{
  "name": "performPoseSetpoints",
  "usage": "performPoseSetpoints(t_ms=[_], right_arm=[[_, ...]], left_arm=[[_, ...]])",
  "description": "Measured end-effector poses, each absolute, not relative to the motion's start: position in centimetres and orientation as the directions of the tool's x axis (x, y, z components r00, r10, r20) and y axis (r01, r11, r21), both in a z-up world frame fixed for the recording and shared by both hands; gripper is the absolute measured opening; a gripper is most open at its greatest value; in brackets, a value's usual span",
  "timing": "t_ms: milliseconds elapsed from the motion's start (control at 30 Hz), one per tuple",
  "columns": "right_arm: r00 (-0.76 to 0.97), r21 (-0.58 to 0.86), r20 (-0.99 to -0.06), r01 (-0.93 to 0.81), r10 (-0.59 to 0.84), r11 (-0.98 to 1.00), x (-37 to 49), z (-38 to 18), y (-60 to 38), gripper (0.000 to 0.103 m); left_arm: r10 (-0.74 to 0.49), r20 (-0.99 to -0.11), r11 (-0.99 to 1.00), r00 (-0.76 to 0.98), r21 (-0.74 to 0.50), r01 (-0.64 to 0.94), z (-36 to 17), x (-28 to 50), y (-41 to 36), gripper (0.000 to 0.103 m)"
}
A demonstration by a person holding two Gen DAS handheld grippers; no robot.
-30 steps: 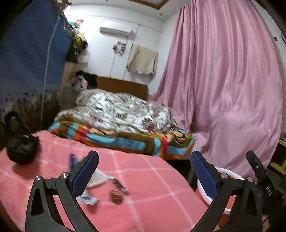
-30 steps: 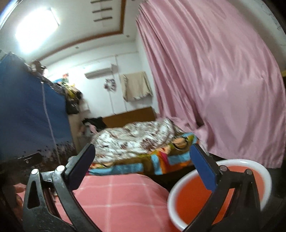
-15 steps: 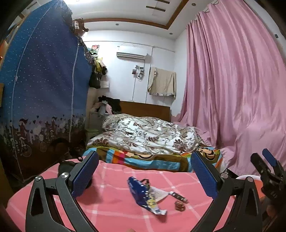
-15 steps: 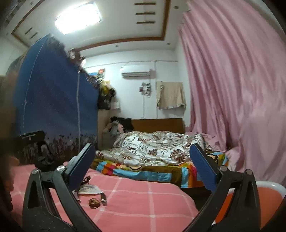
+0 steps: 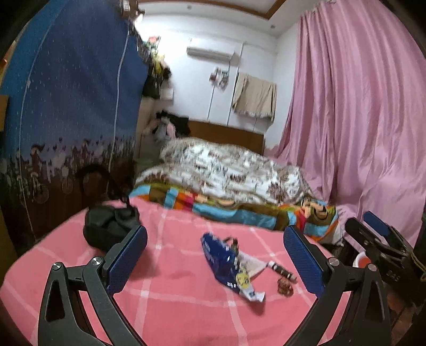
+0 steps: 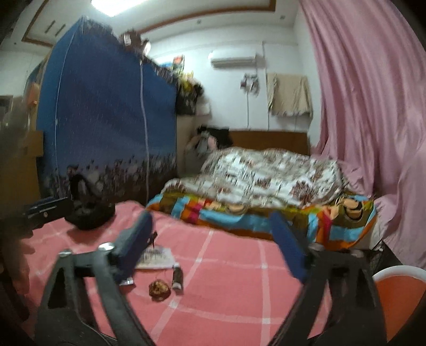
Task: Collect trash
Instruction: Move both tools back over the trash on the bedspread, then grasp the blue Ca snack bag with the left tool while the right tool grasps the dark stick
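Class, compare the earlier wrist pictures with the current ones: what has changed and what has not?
Both views have swung left and down, from the curtain and basin toward the trash: blue wrapper, small tube, brown scrap. Nothing was grasped or released. Left gripper and right gripper stay open and empty; the trash lies unmoved.

Lighting – indoor, ceiling panel (image 6: 117, 2) glaring overhead.
Both views motion-blurred, right wrist worse – heavy fisheye bend, dark vignette corners.

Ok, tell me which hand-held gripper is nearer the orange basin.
Right. The right hand-held gripper hangs over the pink bedspread's edge, the orange basin just beyond its right finger. The left hand-held gripper is further left, facing the blue wrapper.
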State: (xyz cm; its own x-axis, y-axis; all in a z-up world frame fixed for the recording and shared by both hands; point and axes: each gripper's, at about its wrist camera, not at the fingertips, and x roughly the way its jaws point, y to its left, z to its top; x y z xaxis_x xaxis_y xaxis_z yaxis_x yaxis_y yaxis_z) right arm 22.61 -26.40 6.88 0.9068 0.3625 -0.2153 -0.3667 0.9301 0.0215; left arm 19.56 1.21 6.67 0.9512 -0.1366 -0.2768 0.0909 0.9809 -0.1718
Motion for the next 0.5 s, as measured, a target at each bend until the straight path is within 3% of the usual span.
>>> performPoseSetpoints(t_ms=[133, 267, 367, 500], right_arm=[[0.854, 0.058, -0.330, -0.408, 0.403, 0.911, 24.3, 5.2, -26.0, 0.069], [0.801, 0.078, -0.433, -0.424, 0.414, 0.902, 25.9, 3.5, -25.4, 0.068], [0.769, 0.090, -0.474, -0.442, 0.429, 0.893, 26.4, 2.5, -25.2, 0.065], [0.743, 0.088, -0.508, -0.459, 0.436, 0.884, 26.6, 1.9, -24.4, 0.064]], left_arm=[[-0.188, -0.367, 0.972, 0.911, -0.202, 0.119, 5.9, 21.0, 0.8, 0.095], [-0.250, -0.480, 0.961, 0.841, -0.227, 0.156, 4.7, 22.9, -0.1, 0.070], [-0.305, -0.541, 0.947, 0.784, -0.262, 0.188, 3.8, 24.2, -0.7, 0.067], [-0.336, -0.607, 0.939, 0.720, -0.275, 0.206, 3.0, 25.7, -2.0, 0.050]])
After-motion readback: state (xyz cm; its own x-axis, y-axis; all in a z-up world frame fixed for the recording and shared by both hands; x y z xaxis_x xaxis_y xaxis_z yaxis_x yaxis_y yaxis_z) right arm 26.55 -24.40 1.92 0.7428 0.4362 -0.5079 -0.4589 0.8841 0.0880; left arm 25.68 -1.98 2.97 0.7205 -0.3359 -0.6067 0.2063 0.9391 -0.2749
